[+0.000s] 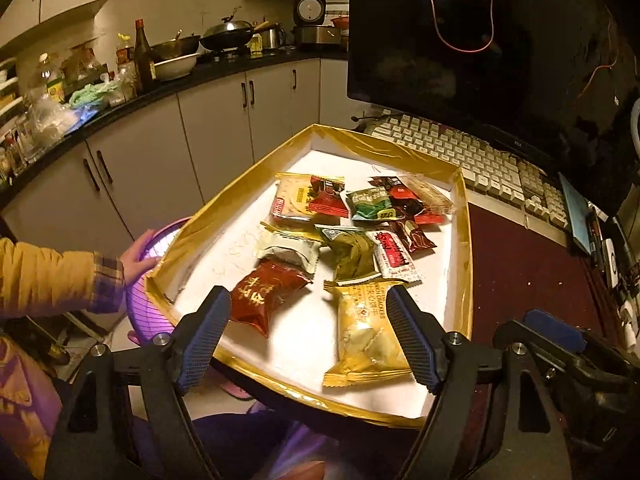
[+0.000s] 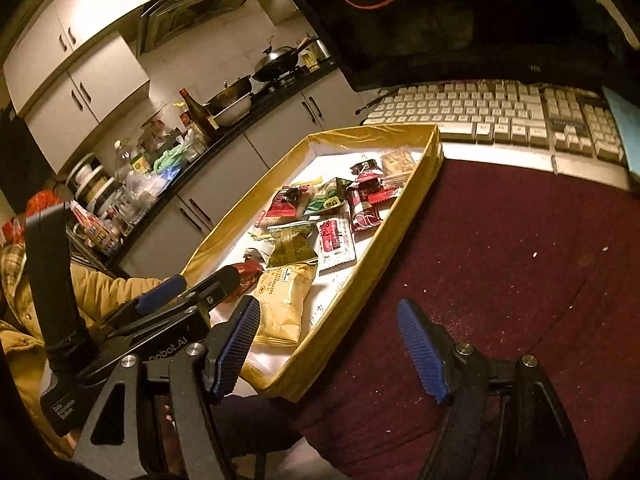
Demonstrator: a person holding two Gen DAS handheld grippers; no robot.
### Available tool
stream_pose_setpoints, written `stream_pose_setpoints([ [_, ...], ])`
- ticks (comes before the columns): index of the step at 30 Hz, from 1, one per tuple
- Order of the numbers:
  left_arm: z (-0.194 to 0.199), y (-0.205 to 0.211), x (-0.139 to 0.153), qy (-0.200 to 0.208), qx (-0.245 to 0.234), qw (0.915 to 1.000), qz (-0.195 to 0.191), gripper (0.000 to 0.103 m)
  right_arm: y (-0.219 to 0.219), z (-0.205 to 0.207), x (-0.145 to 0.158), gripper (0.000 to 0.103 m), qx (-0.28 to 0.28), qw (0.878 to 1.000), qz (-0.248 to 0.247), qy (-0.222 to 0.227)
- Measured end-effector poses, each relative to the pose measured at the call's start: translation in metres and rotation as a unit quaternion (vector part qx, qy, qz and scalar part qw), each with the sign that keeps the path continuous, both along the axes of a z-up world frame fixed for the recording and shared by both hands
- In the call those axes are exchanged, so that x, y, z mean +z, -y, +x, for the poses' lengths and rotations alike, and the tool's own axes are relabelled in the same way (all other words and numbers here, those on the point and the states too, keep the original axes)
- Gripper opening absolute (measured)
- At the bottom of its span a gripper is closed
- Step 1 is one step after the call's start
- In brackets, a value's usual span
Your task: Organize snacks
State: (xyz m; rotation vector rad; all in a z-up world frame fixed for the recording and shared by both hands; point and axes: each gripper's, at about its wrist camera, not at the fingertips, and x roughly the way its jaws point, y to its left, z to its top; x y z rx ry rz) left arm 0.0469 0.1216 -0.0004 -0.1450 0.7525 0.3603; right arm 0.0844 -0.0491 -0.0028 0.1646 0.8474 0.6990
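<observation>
A gold-rimmed white tray (image 1: 464, 216) holds several snack packets. Nearest are a gold cracker packet (image 1: 366, 336) and a dark red packet (image 1: 266, 296); behind lie an olive packet (image 1: 352, 254), a cream packet (image 1: 290, 250) and red and green ones. My left gripper (image 1: 310, 336) is open and empty, just above the tray's near end, fingers either side of the gold and red packets. My right gripper (image 2: 332, 350) is open and empty over the tray's near right corner and the maroon cloth. The tray (image 2: 432, 148) and gold packet (image 2: 280, 300) also show in the right wrist view.
A hand holds a purple basket (image 1: 150, 280) at the tray's left edge. A keyboard (image 1: 480, 156) and dark monitor (image 1: 460, 40) stand behind the tray. Maroon cloth (image 2: 500, 260) covers the table to the right. Kitchen counter with pots and bottles (image 1: 144, 56) at the back left.
</observation>
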Motion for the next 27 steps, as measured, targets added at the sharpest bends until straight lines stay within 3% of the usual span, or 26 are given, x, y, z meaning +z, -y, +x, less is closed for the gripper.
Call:
stream_pose_setpoints([
  [27, -0.003, -0.013, -0.006, -0.014, 0.014, 0.9997, 0.017, 0.08, -0.02, -0.007, 0.002, 0.074, -0.011, 0.999, -0.048, 0.019],
])
